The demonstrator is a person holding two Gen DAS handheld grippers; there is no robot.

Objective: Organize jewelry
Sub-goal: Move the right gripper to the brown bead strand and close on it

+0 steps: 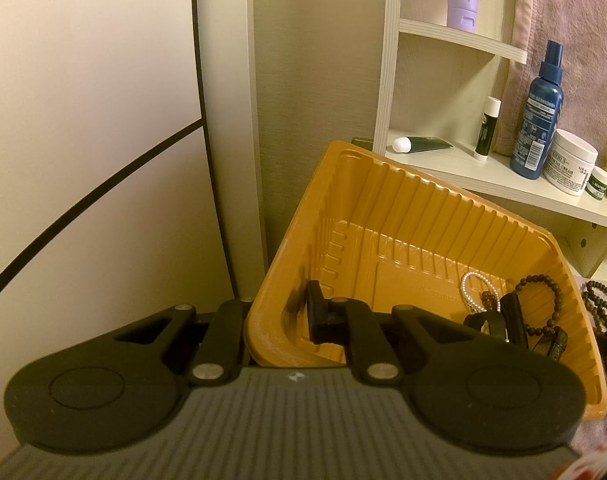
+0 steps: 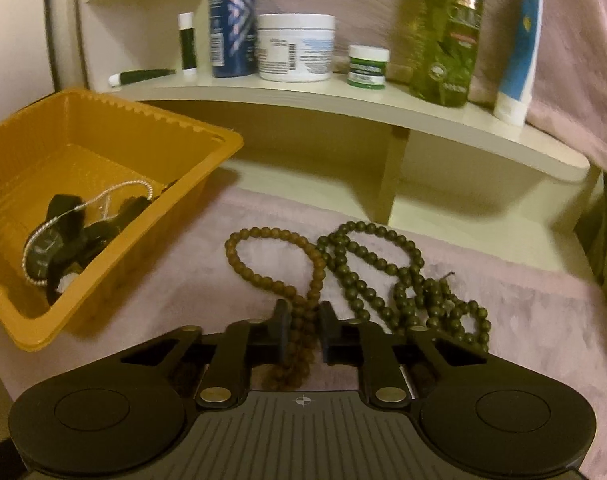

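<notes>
An orange plastic tray (image 1: 387,216) is tilted, and my left gripper (image 1: 279,316) is shut on its near left wall, one finger inside and one outside. The tray (image 2: 19,316) holds a pearl bracelet (image 1: 472,286), a dark bead bracelet (image 1: 551,288) and a black watch (image 2: 49,250). My right gripper (image 2: 302,330) is closed on a brown bead necklace (image 2: 259,258) that lies on the pink cloth (image 2: 175,292). A green bead necklace (image 2: 383,272) lies tangled just right of it.
A white shelf (image 2: 343,100) behind carries a blue spray bottle (image 2: 231,20), a white cream jar (image 2: 295,48), a small green jar (image 2: 367,66), a green bottle (image 2: 447,32) and tubes. A pink towel (image 2: 575,60) hangs at the right.
</notes>
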